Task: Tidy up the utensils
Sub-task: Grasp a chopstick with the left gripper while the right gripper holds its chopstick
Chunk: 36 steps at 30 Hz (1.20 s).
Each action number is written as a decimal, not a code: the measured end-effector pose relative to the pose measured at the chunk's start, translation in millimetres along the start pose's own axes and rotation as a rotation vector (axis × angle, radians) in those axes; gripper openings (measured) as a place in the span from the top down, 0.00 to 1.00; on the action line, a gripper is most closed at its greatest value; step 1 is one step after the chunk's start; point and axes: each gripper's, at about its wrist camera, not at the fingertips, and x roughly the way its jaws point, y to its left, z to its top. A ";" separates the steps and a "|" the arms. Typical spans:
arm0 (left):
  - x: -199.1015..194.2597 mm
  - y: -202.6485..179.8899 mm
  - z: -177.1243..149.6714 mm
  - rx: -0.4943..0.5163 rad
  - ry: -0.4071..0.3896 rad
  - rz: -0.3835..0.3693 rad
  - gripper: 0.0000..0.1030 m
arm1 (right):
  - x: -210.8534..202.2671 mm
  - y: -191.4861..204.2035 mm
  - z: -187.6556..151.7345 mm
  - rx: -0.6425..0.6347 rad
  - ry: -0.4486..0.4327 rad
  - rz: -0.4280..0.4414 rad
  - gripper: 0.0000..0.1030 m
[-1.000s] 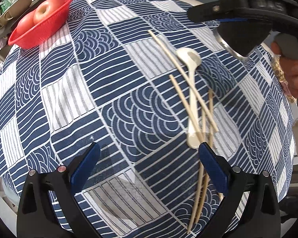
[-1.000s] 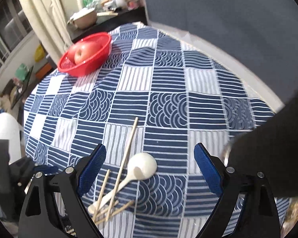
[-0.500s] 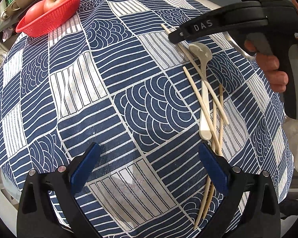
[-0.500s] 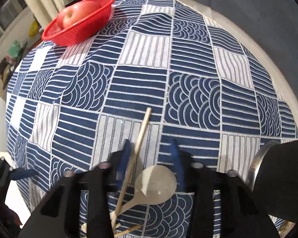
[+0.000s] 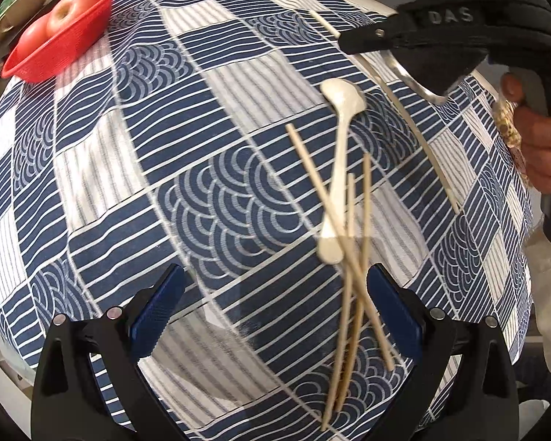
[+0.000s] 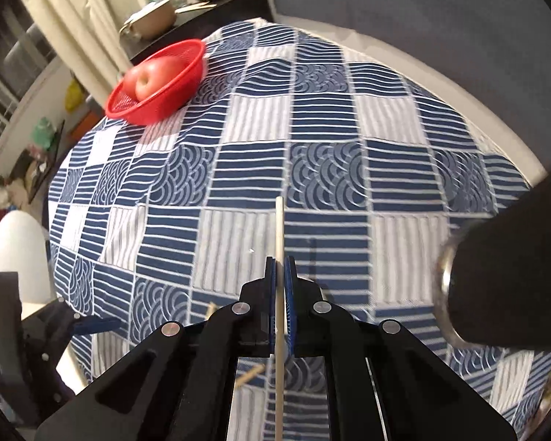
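A: What lies around the utensils on the worktop (image 5: pixel 238 84)?

B: In the left wrist view a red basket (image 5: pixel 60 57) sits at about 10 o'clock, far from the utensils, with red apples (image 5: pixel 64 14) in it. The same basket (image 6: pixel 158 84) shows at 11 o'clock in the right wrist view. Beyond the cloth stand a pot (image 6: pixel 152 18) and some bottles, too blurred to name.

A: And the utensils themselves?

B: A pale spoon (image 5: pixel 339 139) lies right of centre, bowl towards 12 o'clock. Three loose chopsticks (image 5: pixel 352 257) cross over its handle end and run down towards 5 o'clock, close beside the left claw's (image 5: pixel 275 301) right finger. That claw stands wide apart and holds nothing.

A: The right claw?

B: The right claw (image 6: pixel 280 272) is clamped together on a single chopstick (image 6: pixel 280 228), which sticks straight out towards 12 o'clock above the cloth. From the left wrist that chopstick (image 5: pixel 415 128) runs under the right gripper's black body.

A: Anything in the way or hard to read?

B: A dark round thing with a metal rim (image 6: pixel 444 286) fills the 3 o'clock side of the right view; what it is cannot be told. Chopstick ends (image 6: pixel 251 373) peek out beneath the claw, mostly hidden. The spoon and sticks are motion-blurred.

A: Any writing?

B: "DAS" is moulded on the right gripper's body (image 5: pixel 452 16).
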 end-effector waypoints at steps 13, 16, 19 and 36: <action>14.4 -6.8 43.5 -0.066 0.010 0.034 0.06 | -10.7 -44.0 -53.7 0.124 0.015 -0.020 0.95; 20.8 -5.2 55.7 -0.093 0.022 0.062 0.06 | -13.7 -49.0 -64.4 0.133 0.020 -0.023 0.95; 25.8 -2.3 65.4 -0.123 0.035 0.072 0.06 | -15.6 -53.8 -77.2 0.155 0.031 -0.010 0.95; 39.0 -19.2 90.5 -0.140 0.055 0.180 0.89 | -25.1 -73.2 -102.3 0.223 0.013 -0.048 0.95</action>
